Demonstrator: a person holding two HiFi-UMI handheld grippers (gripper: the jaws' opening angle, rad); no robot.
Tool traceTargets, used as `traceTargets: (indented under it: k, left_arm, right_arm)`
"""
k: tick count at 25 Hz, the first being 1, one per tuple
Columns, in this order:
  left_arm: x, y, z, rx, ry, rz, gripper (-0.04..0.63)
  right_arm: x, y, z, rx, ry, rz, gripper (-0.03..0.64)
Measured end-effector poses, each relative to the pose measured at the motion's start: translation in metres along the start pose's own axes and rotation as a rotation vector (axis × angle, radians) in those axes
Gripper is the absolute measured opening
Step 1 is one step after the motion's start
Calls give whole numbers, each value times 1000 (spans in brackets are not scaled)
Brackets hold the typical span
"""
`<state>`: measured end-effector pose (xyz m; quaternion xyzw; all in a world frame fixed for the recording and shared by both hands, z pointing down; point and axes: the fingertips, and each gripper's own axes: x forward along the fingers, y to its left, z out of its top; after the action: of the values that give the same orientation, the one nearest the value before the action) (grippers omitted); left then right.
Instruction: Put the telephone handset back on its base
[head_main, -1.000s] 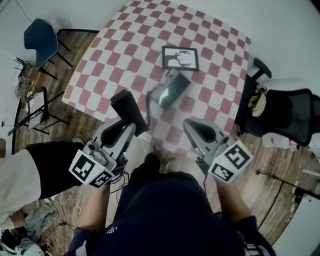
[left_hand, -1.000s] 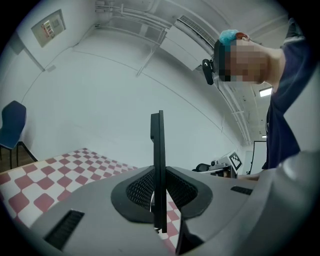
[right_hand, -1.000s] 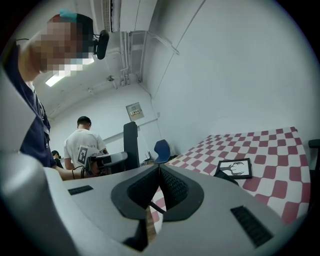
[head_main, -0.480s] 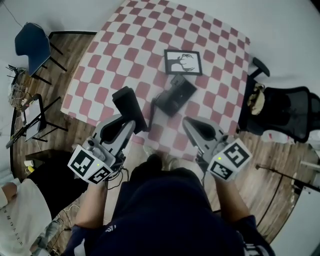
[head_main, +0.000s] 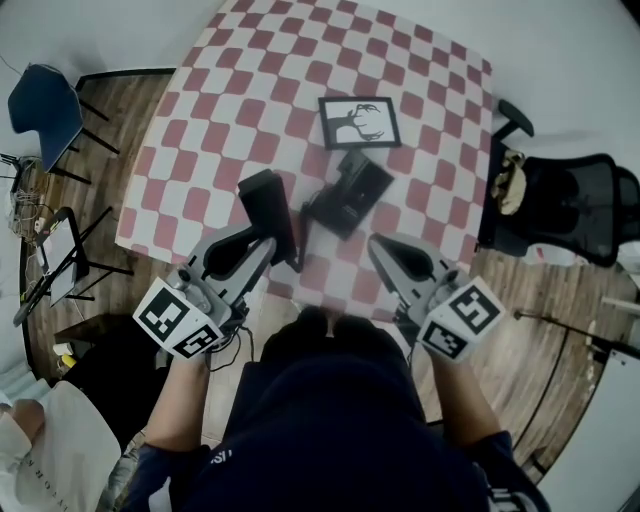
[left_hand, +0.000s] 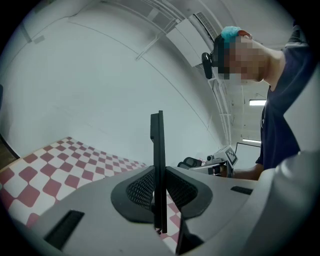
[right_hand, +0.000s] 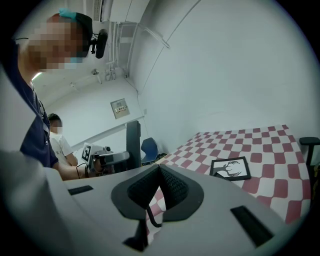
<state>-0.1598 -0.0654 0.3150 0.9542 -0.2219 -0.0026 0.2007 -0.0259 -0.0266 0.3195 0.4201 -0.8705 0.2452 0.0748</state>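
Observation:
The black telephone handset (head_main: 266, 212) stands upright over the table's near edge, with my left gripper (head_main: 274, 246) shut on it. In the left gripper view the handset (left_hand: 157, 145) shows edge-on, pinched between the pads (left_hand: 142, 187). The black telephone base (head_main: 348, 192) lies on the checked table (head_main: 200, 110) just right of the handset, and a dark cord (head_main: 301, 214) runs between them. My right gripper (head_main: 379, 246) hovers near the table's front edge, right of the base, jaws shut with nothing between them. From the right gripper (right_hand: 160, 172) view, the handset (right_hand: 133, 140) shows at left.
A framed black-and-white picture (head_main: 359, 120) lies behind the base. A black office chair (head_main: 570, 215) stands at the table's right side, a blue chair (head_main: 40, 105) at far left. A stand with a board (head_main: 60, 250) and a seated person (head_main: 40, 450) are at lower left.
Both grippers have moved forward over the table edge, and the handset has come a little closer to the base. The person at lower left has slid mostly out of view.

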Motion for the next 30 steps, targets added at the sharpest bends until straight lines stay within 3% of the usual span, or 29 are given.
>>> traceTargets:
  k: [14,30]
  left_arm:
    - [32,25,-26,-36,94,-100,91]
    - [105,49,-73,-68,338,-297,91]
  right_arm:
    - [13,-29,-12,50,32,-15,17]
    - [30,-87,-29,122,81,-20,17]
